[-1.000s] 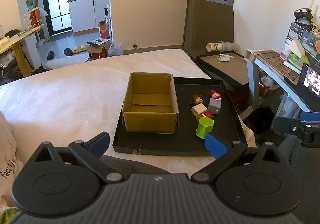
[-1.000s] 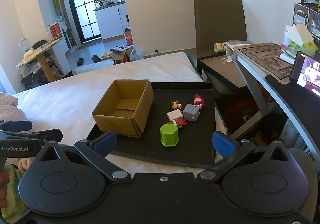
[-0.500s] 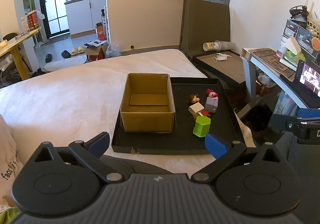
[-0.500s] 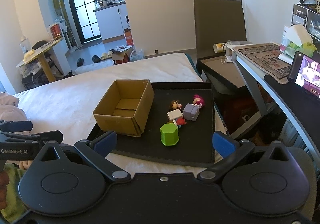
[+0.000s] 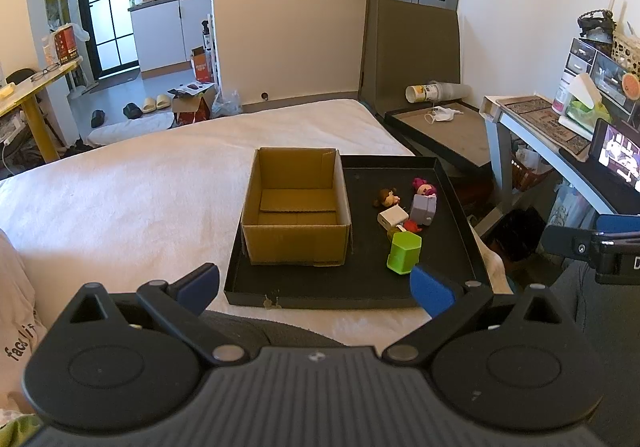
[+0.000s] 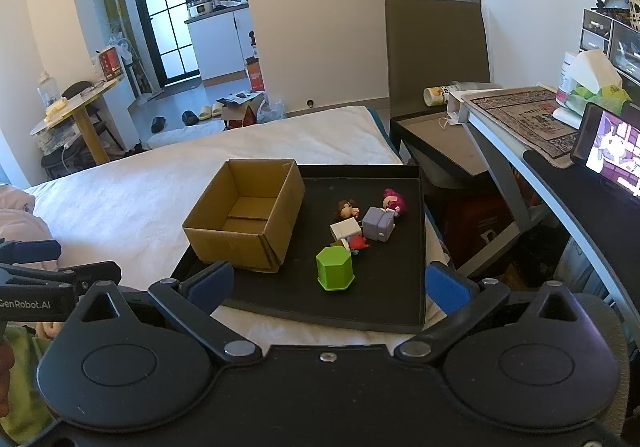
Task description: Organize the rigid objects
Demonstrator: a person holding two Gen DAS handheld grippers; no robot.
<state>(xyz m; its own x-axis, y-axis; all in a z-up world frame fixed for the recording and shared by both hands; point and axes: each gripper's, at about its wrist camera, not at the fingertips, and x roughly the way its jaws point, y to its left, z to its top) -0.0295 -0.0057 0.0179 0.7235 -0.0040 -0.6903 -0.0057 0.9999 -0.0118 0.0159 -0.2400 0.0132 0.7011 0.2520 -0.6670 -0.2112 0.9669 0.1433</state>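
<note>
Fingers of the right gripper and the left gripper spread wide, empty, short of the black tray on the bed, where the green hexagonal block at the box's four o'clock looks light, stiff, probably slick plastic, best pinched across opposite flat sides.

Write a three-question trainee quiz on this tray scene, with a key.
1. True or false: the box already holds a toy.
2. Which toy lies nearest the right claw? A) green block B) pink-haired doll C) white cube
3. Fill in: box and toys all sit on a black ____.

Key: 1. False, it is empty. 2. A. 3. tray. Both claws are open and hold nothing; the left claw is also short of the tray.
</note>
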